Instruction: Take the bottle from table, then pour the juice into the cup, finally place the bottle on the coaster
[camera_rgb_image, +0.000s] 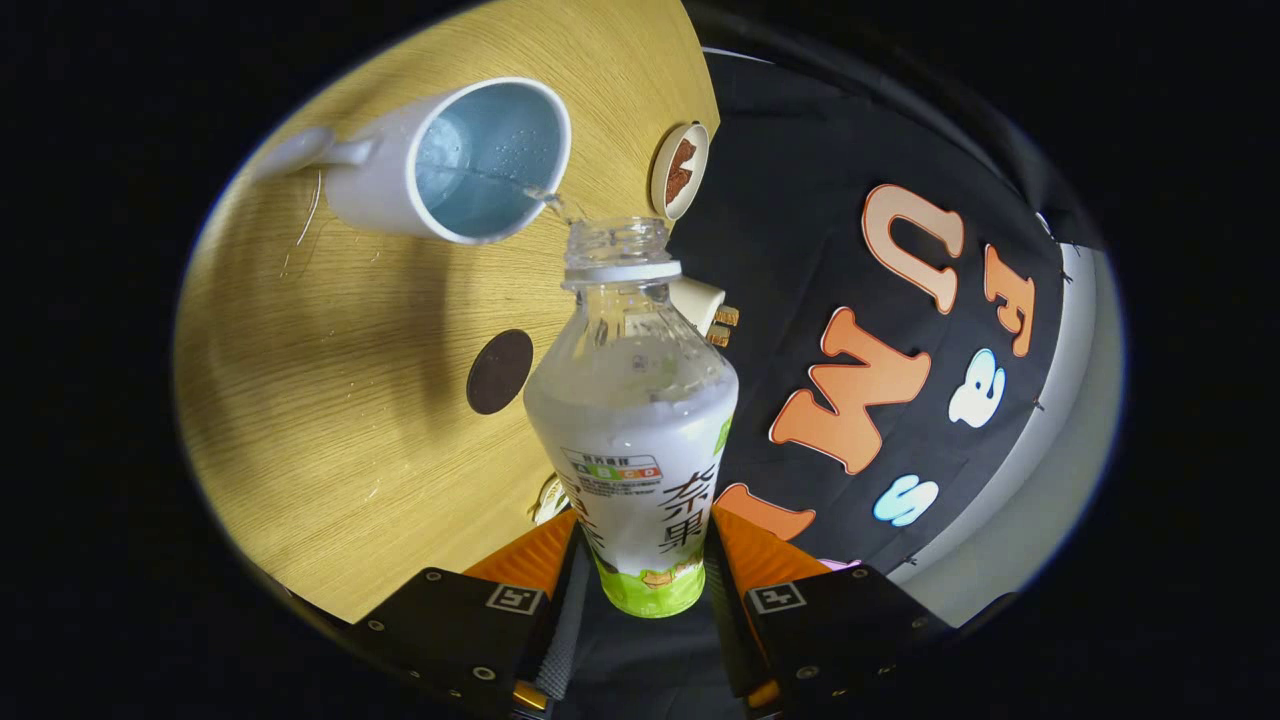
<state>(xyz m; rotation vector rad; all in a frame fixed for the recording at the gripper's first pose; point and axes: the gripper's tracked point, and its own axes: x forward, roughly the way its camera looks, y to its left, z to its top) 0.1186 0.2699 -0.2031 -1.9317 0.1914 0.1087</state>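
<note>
The tool (640, 570) pinched the lower part of the uncapped bottle (632, 420), whose white label carried dark Chinese characters, while its mouth leaned toward the white cup (450, 165) beyond, on the wooden table (330, 400), near the dark coaster (499, 371).

One bottle (632, 420), one cup (450, 160), one coaster (499, 371)
</note>
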